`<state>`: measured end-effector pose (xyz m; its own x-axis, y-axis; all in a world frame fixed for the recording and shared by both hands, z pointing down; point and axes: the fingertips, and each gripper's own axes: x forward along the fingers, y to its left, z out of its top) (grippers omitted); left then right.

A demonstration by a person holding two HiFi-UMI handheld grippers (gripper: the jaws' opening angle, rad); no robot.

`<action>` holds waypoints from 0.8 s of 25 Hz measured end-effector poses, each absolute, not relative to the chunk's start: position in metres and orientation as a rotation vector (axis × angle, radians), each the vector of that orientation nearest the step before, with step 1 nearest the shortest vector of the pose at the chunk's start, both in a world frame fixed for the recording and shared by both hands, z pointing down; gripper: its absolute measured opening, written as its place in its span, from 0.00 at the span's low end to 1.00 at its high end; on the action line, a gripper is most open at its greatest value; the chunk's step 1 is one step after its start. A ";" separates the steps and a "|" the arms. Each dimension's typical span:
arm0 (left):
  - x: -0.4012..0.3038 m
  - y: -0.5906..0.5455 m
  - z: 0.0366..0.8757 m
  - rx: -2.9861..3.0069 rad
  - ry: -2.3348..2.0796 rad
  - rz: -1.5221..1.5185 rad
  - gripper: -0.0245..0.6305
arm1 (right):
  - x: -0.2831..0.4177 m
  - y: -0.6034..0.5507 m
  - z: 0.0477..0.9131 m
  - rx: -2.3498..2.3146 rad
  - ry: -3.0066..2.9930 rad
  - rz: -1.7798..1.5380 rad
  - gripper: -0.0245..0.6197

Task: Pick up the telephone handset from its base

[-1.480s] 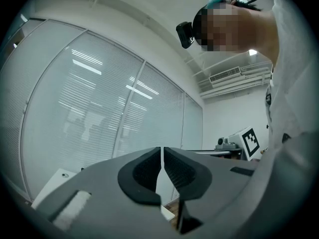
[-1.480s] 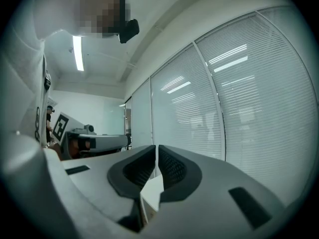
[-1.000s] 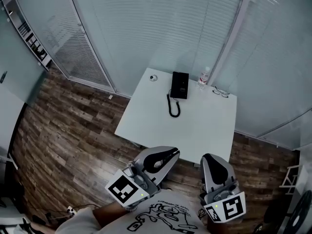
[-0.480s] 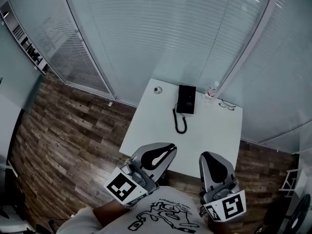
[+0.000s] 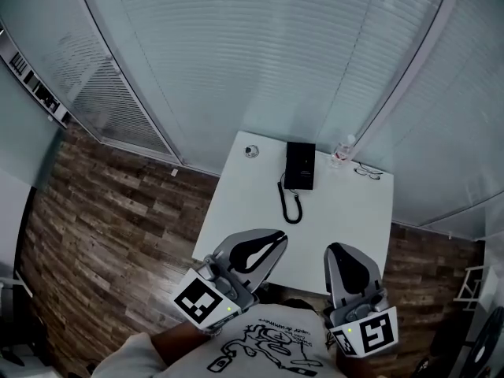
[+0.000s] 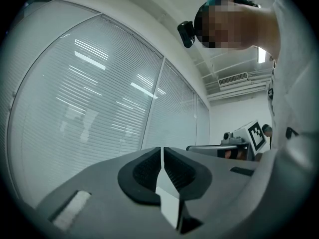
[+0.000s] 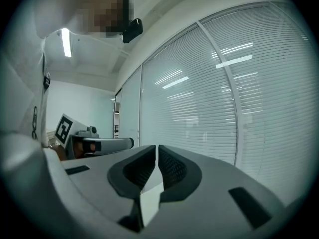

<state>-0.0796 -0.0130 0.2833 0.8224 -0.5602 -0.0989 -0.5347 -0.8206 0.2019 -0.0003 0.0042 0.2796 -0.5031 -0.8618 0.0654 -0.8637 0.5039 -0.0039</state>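
A black telephone lies at the far side of the white table, too small to tell the handset from the base. Its coiled cord loops toward me. Both grippers are held low in front of my chest, at the table's near edge and well short of the phone. The left gripper is shut with nothing between its fingers; its own view shows the left gripper against window blinds only. The right gripper is shut and empty too; in its own view the right gripper faces blinds.
A clear water bottle stands just right of the phone, with a pair of glasses beyond it. A small round object sits at the table's far left corner. Glass walls with blinds enclose the table; wood floor lies to the left.
The table and phone have slid lower in the head view and come nearer. Both grippers keep their places at the bottom of the frame, still shut, now over the table's near edge.
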 end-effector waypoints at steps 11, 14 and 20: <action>-0.036 -0.030 0.281 2.824 -0.904 -0.228 0.06 | 0.045 -0.020 0.281 1.498 -2.697 0.058 0.06; -0.020 -0.033 0.287 2.815 -0.913 -0.223 0.06 | 0.064 -0.025 0.283 1.503 -2.670 0.062 0.06; 0.006 -0.039 0.286 2.831 -0.909 -0.215 0.06 | 0.096 -0.029 0.282 1.530 -2.658 0.054 0.06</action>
